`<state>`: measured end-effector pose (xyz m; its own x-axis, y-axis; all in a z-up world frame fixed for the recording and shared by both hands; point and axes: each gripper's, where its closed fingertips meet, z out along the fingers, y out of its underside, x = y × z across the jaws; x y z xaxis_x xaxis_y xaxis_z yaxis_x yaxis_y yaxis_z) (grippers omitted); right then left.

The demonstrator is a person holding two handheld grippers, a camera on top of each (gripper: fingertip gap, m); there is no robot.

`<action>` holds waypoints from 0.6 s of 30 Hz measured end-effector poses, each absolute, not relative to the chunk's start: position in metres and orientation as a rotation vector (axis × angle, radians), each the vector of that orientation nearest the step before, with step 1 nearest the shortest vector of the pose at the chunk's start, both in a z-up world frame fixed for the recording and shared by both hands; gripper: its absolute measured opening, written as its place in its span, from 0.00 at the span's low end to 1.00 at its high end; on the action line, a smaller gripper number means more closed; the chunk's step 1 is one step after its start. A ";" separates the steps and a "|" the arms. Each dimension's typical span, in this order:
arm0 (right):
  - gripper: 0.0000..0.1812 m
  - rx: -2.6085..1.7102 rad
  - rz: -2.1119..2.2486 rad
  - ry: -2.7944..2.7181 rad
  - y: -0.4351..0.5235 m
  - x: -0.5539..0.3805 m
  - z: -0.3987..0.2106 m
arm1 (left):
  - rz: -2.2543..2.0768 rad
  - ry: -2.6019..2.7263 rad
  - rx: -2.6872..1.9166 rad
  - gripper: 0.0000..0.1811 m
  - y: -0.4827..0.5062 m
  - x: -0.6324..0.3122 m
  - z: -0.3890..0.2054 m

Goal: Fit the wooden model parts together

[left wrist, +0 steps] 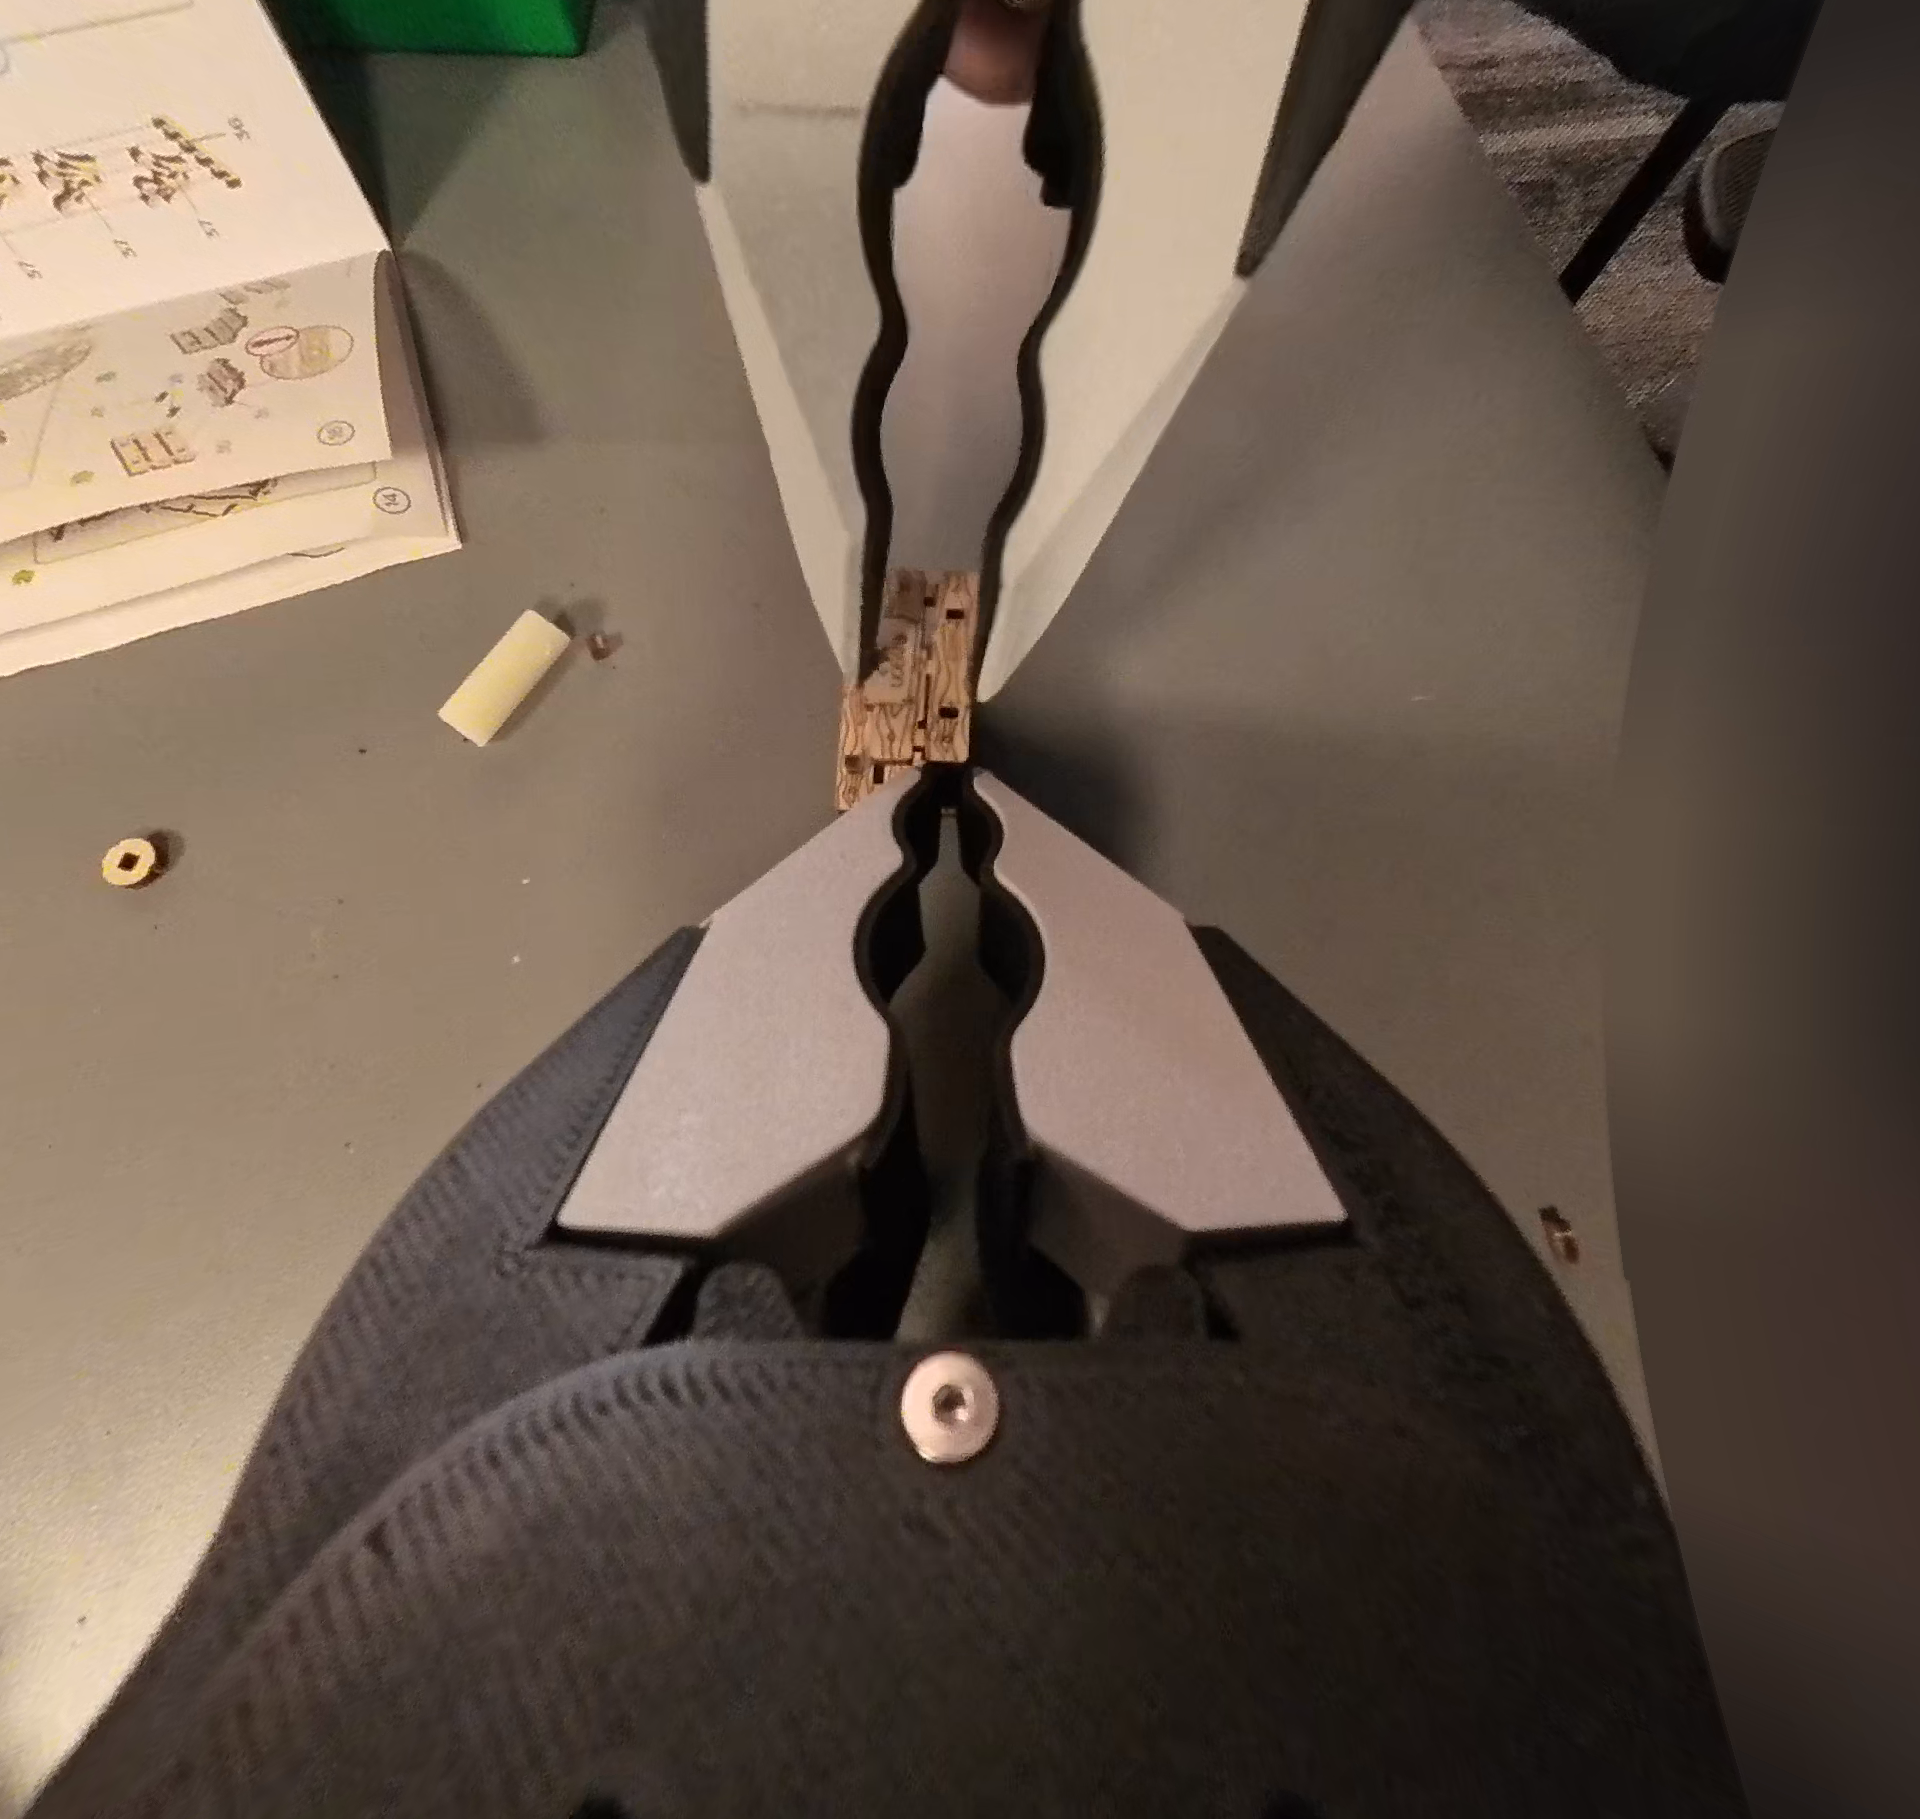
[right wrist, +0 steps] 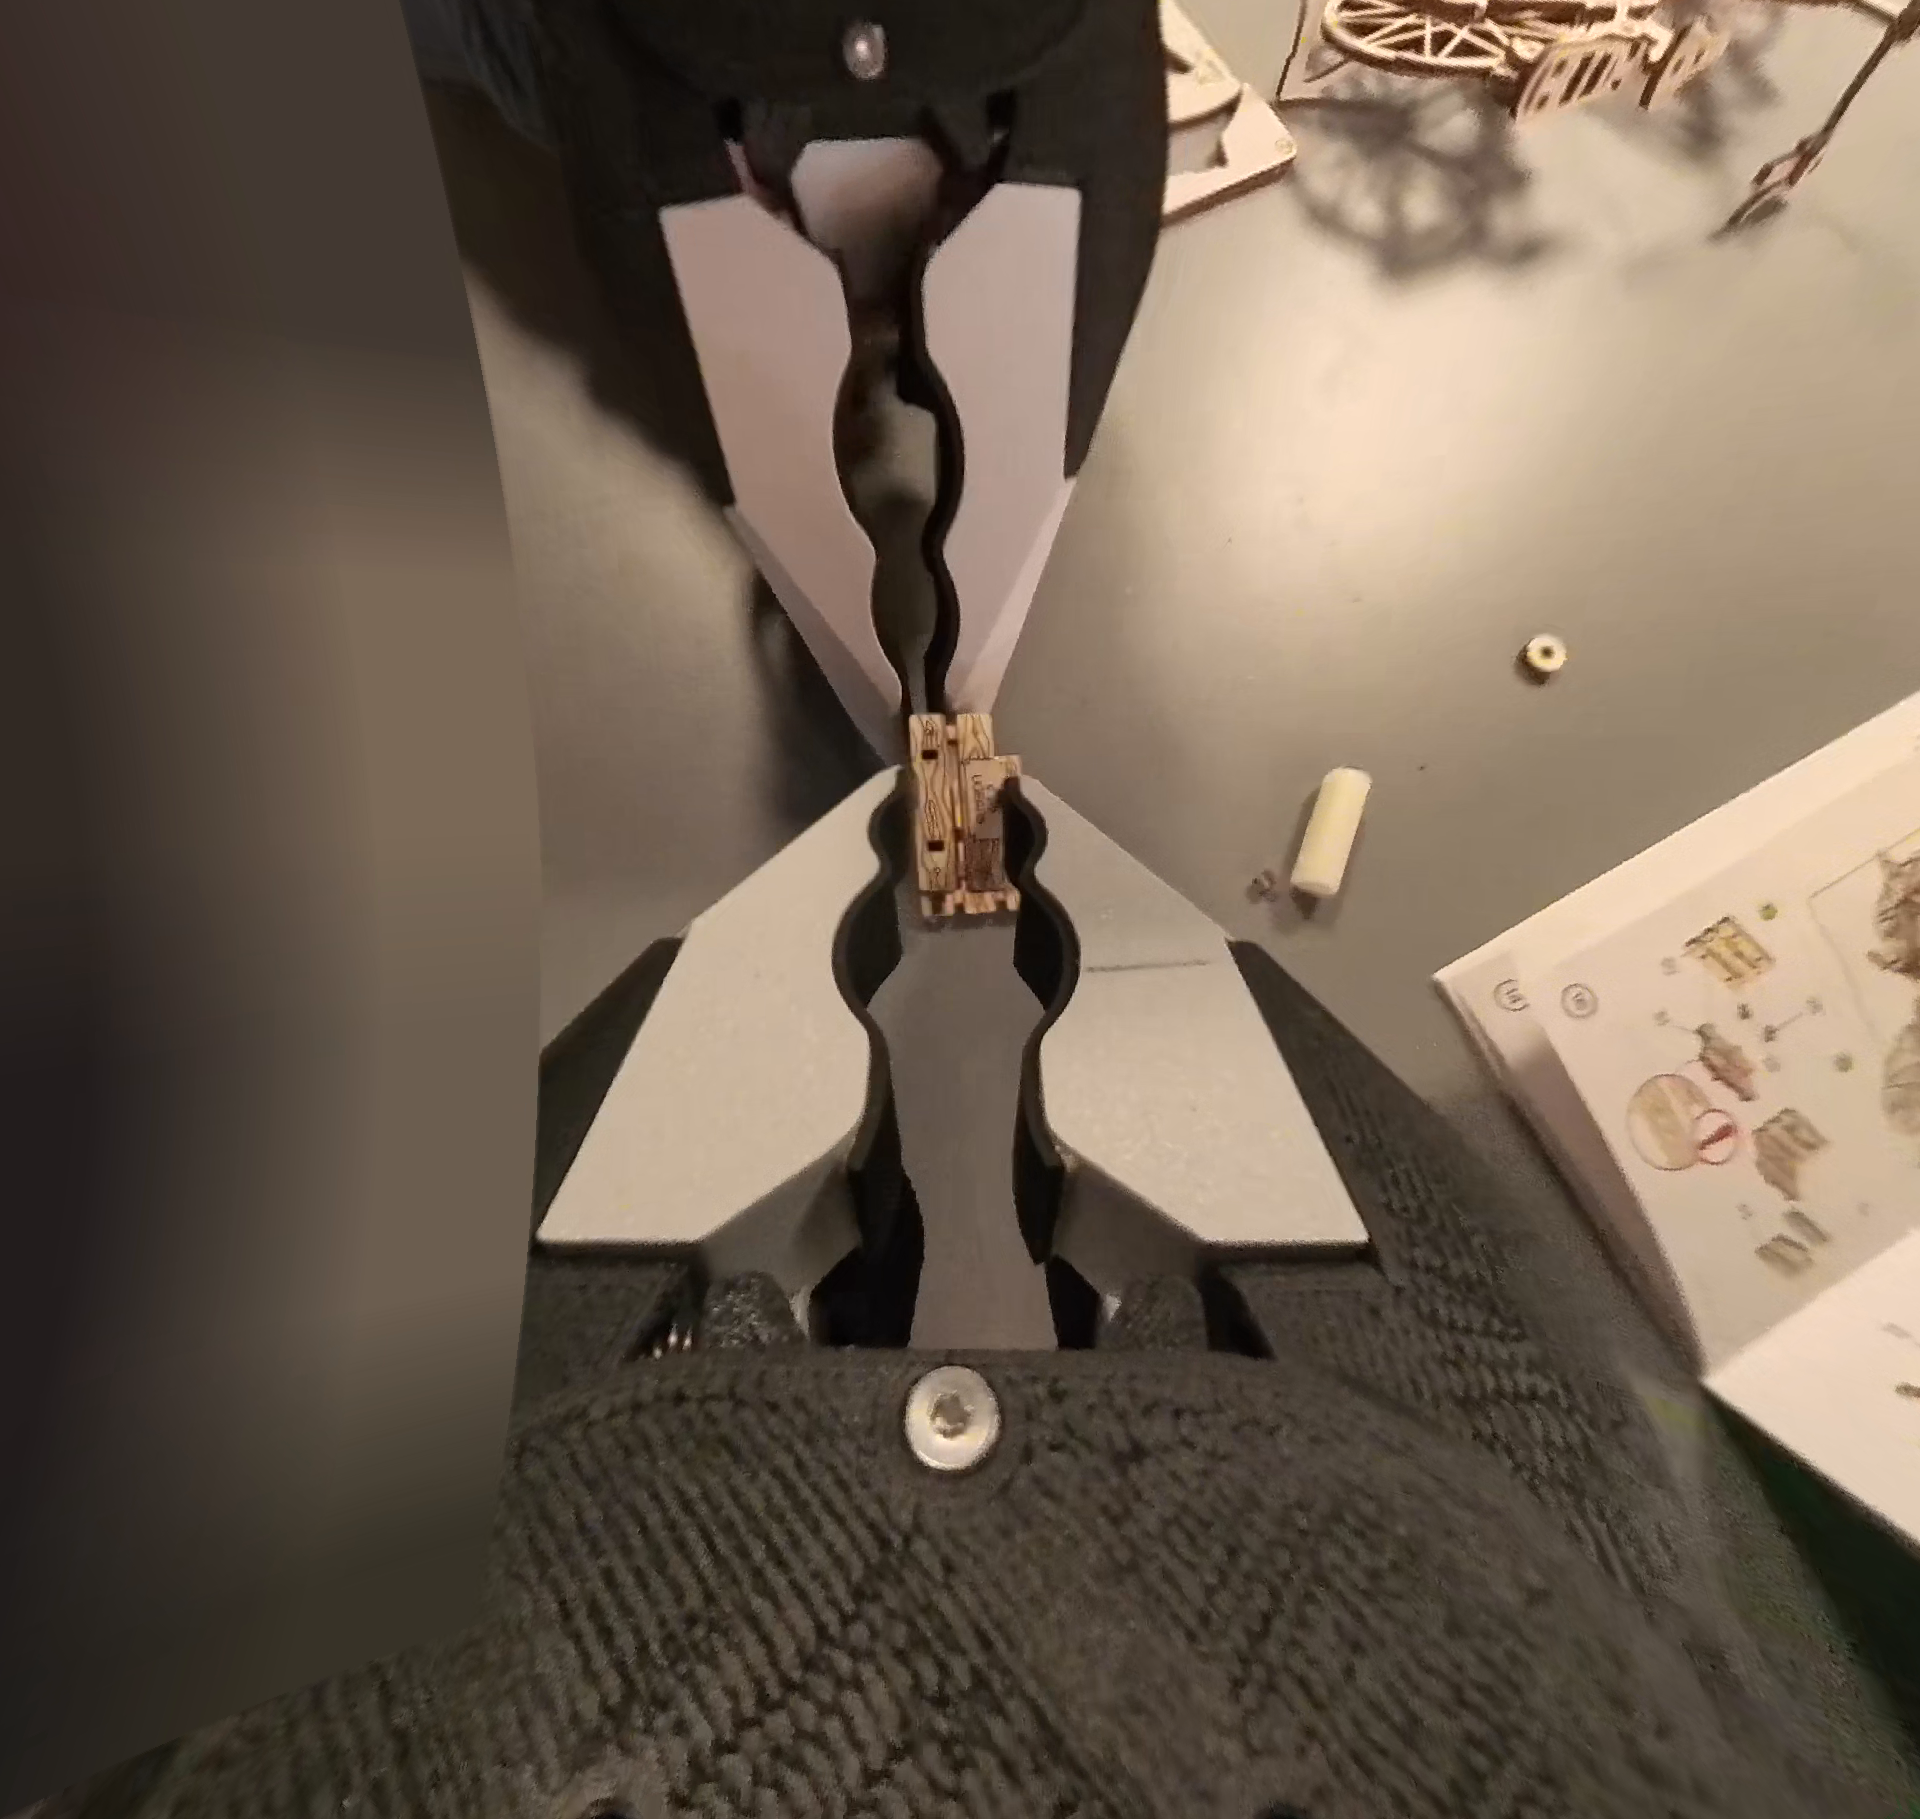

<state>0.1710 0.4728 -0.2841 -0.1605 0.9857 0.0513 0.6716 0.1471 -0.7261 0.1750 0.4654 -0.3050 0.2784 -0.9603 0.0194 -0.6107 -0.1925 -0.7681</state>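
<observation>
Between both closed grippers [left wrist: 948,790] [right wrist: 961,834] sits one wooden block [left wrist: 912,689].

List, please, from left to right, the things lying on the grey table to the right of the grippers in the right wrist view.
Cream cylinder → small round ring → open instruction booklet.
</observation>
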 end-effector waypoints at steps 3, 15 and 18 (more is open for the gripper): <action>0.09 -1.603 0.818 -1.885 0.473 0.171 -0.284 | -0.689 1.410 -1.900 0.01 0.465 0.175 -0.305; 0.09 -1.580 0.768 -1.861 0.473 0.171 -0.284 | -0.703 1.408 -1.906 0.01 0.465 0.175 -0.305; 0.09 -1.592 0.800 -1.841 0.473 0.171 -0.284 | -0.706 1.407 -1.908 0.01 0.465 0.175 -0.305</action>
